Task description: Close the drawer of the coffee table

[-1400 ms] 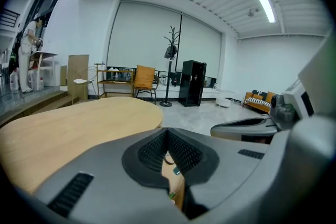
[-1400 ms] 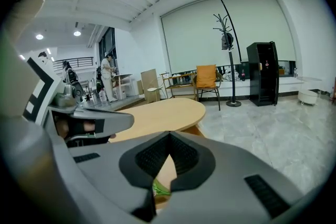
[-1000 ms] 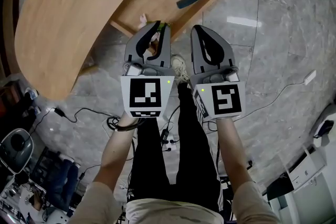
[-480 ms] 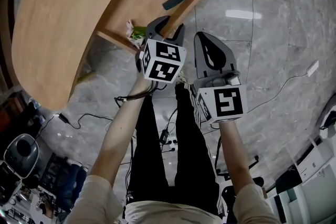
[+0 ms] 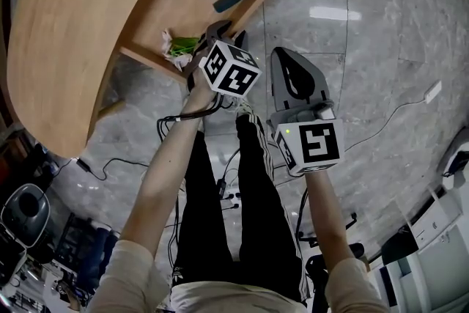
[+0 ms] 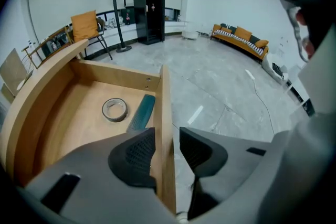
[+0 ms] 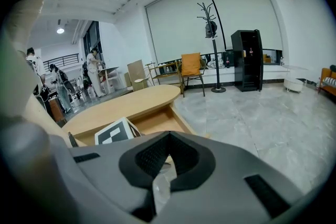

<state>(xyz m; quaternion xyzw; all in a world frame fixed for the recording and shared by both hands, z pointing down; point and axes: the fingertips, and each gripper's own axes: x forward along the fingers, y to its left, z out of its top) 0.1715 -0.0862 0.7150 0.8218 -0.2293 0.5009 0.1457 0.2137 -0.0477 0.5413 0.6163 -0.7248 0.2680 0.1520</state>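
The wooden coffee table (image 5: 73, 26) has its drawer (image 5: 183, 7) pulled out. My left gripper (image 5: 222, 31) points down over the drawer's front wall (image 6: 164, 107). Its jaws have just been opening and stand open (image 6: 167, 139), one on each side of that wall. Inside the drawer lie a tape roll (image 6: 114, 109), a dark teal bar (image 6: 143, 111) and a green and white bunch (image 5: 176, 46). My right gripper (image 5: 286, 55) hangs shut over the floor, right of the drawer, holding nothing (image 7: 167, 136).
The person's legs and a shoe (image 5: 245, 110) are below the grippers. Cables (image 5: 110, 157) trail over the marble floor, and equipment (image 5: 26, 209) stands at the lower left. Farther off are a black cabinet (image 6: 148, 14), an orange chair (image 6: 85, 26) and a sofa (image 6: 239, 38).
My left gripper has sunk to the drawer's front wall, rolled and opened. The green and white bunch at its tips now lies in the drawer. The right gripper shifted slightly.
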